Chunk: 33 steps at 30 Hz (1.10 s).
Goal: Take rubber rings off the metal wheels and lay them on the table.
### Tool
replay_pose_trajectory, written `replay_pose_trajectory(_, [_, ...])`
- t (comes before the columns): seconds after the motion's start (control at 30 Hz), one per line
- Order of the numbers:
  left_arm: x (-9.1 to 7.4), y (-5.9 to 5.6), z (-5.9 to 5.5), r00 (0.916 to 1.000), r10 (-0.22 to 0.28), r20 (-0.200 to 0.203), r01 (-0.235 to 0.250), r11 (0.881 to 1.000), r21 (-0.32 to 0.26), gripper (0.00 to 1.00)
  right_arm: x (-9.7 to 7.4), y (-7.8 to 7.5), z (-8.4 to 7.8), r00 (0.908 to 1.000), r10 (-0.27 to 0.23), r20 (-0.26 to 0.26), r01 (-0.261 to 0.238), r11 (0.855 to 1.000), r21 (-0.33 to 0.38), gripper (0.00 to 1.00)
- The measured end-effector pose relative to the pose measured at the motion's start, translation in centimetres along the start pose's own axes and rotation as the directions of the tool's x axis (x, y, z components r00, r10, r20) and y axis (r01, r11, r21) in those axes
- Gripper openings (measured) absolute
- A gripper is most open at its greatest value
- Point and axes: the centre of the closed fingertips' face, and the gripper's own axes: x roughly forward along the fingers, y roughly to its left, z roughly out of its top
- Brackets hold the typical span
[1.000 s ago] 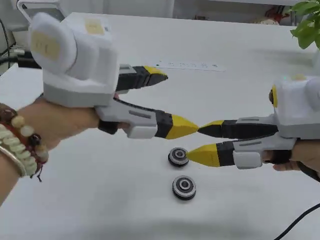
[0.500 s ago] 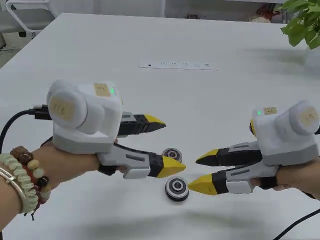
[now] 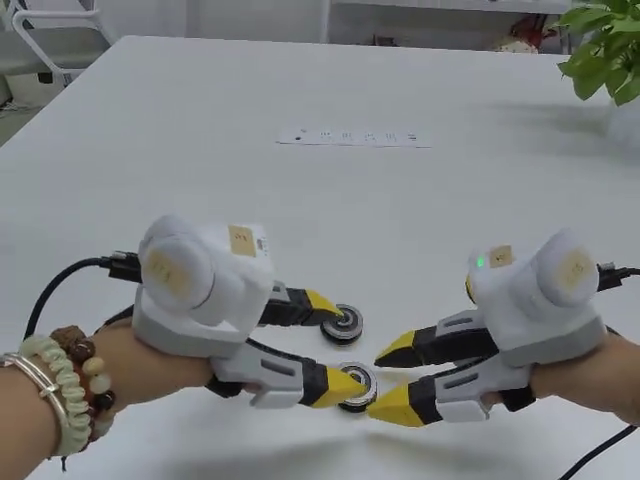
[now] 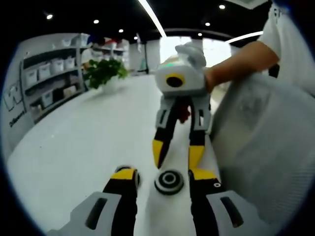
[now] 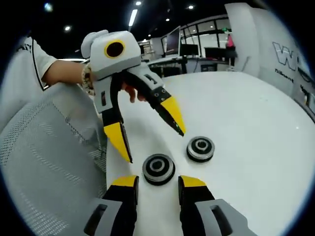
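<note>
Both grippers are coming down lower over the table than half a second ago, and their yellow tips are now meeting at the nearer wheel.

The broad white table (image 3: 200, 120) is carrying a flat white power strip (image 3: 355, 136) toward its far edge, and a leafy green plant (image 3: 605, 45) is standing at its far right corner. In the left gripper view, wall shelves with white bins (image 4: 54, 69) are running behind the table under strip ceiling lights.

Two small round metal wheels with black rubber rings on their rims are lying close to the near edge, about midway along it, just beside each other but apart. The farther wheel (image 3: 343, 323) is sitting just past the upper jaw tip of the left gripper (image 3: 350, 346). The nearer wheel (image 3: 355, 388) is lying between that gripper's two jaw tips, which are standing wide apart and gripping nothing; whether the lower tip is touching the ring cannot be told.

The right gripper (image 3: 375, 388) is facing it from the right edge's side, its jaws parted more narrowly and empty, with the nearer wheel lying just ahead of the gap between them.

A hand wearing beaded bracelets (image 3: 60, 365) is holding the left gripper.
</note>
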Motion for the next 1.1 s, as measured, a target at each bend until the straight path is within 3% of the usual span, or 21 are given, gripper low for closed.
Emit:
replay_pose_trajectory(0.4, [0.9,-0.1,-1.2,0.9993,0.001,-0.037,-0.001,1.0,-0.003,0.25,0.5,0.1,-0.3,0.9996,-0.006,-0.028,0.005,0.999,-0.038,0.24])
replay_pose_trajectory(0.7, [1.4,-0.7,-1.8,0.9989,-0.018,-0.044,0.018,1.0,-0.002,0.19,0.5,-0.2,-0.3,0.9995,-0.02,-0.024,0.019,0.999,-0.039,0.23])
replay_pose_trajectory(0.83, [1.6,-0.5,-2.0,0.9994,-0.026,-0.022,0.026,1.0,-0.016,0.16,0.6,-0.2,-0.2,0.9995,-0.022,-0.022,0.021,0.999,-0.04,0.23])
replay_pose_trajectory(1.1, [1.3,-0.3,-1.8,0.997,-0.028,0.072,0.032,0.998,-0.055,0.14,0.7,-0.2,-0.2,0.9996,-0.02,-0.02,0.019,0.999,-0.046,0.22])
